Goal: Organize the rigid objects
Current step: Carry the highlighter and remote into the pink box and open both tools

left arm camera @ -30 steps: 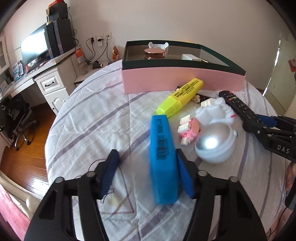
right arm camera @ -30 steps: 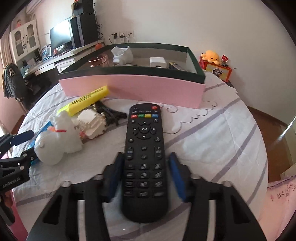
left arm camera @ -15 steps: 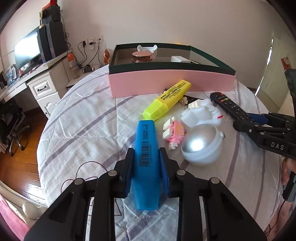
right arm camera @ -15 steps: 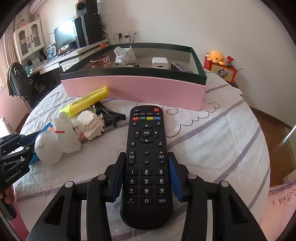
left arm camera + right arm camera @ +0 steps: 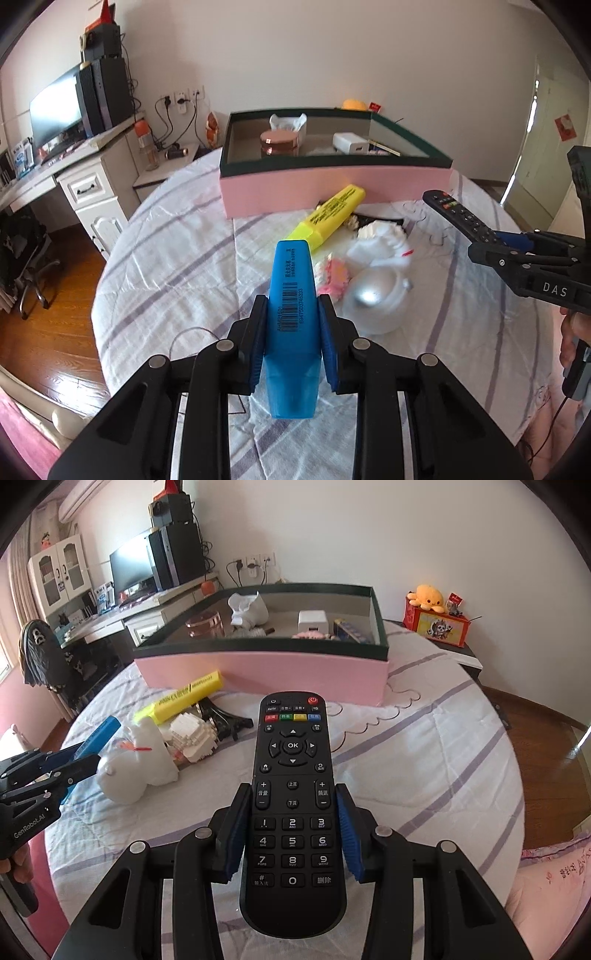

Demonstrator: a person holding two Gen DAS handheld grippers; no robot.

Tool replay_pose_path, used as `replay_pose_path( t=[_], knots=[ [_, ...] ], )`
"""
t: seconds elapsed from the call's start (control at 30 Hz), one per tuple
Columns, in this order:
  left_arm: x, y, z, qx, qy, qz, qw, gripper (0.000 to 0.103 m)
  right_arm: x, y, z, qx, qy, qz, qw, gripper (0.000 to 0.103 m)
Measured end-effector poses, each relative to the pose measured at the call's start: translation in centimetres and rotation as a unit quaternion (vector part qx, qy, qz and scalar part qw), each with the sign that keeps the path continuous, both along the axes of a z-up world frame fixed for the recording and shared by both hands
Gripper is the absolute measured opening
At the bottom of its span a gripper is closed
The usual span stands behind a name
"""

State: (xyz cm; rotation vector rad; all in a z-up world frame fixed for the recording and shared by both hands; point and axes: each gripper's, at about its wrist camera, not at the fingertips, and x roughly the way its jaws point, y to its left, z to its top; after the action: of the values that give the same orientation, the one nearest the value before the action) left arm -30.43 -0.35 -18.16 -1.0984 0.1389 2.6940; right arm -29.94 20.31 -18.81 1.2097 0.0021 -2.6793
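Both claws are loaded, and the coming move turns on how each load lies toward the pink box that sits ahead of both. In the left wrist view the left claw is closed narrow on the blue highlighter, pads pressed on its two flat sides; the marker's long axis runs straight along the fingers, nose up toward the frame's centre, and the box's near wall stands beyond that nose in the upper middle. The yellow highlighter lies between them, slanted on the bed cover, with a silver ball and small white toys at centre right. In the right wrist view the right claw grips the black remote across its width at the number pad; its long axis also follows the fingers, its top end aimed at the box wall in the upper middle. Judging from these views, the remote's tip appears the nearer to the box, with open cover in front of it, so the right hand looks to have the shorter, clearer path; either load must clear the dark green rim before it can go in lengthwise
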Motion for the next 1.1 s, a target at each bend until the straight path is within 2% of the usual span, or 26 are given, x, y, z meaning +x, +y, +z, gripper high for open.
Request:
replay_pose_path(
  t=[0.27, 0.6, 0.87, 1.1],
  knots=[
    [-0.1, 1.2, 3.1, -0.006, 0.033, -0.015, 0.9993, 0.026, 1.0, 0.5, 3.1, -0.016, 0.036, 0.006, 0.999, 0.045],
    [-3.2, 4.1, 7.4, -0.01, 0.076, -0.039, 0.9963, 0.026, -0.3, 0.7, 7.0, -0.013, 0.074, 0.023, 0.997, 0.045],
    [-8.9, 6.8, 8.8, -0.017, 0.078, -0.057, 0.9952, 0.026, -4.2, 1.1, 8.4, -0.003, 0.082, 0.032, 0.996, 0.045],
    [-14.7, 8.8, 8.4, -0.023, 0.057, -0.077, 0.9952, 0.026, -9.3, 1.6, 8.0, 0.004, 0.071, 0.036, 0.997, 0.045]
  ],
)
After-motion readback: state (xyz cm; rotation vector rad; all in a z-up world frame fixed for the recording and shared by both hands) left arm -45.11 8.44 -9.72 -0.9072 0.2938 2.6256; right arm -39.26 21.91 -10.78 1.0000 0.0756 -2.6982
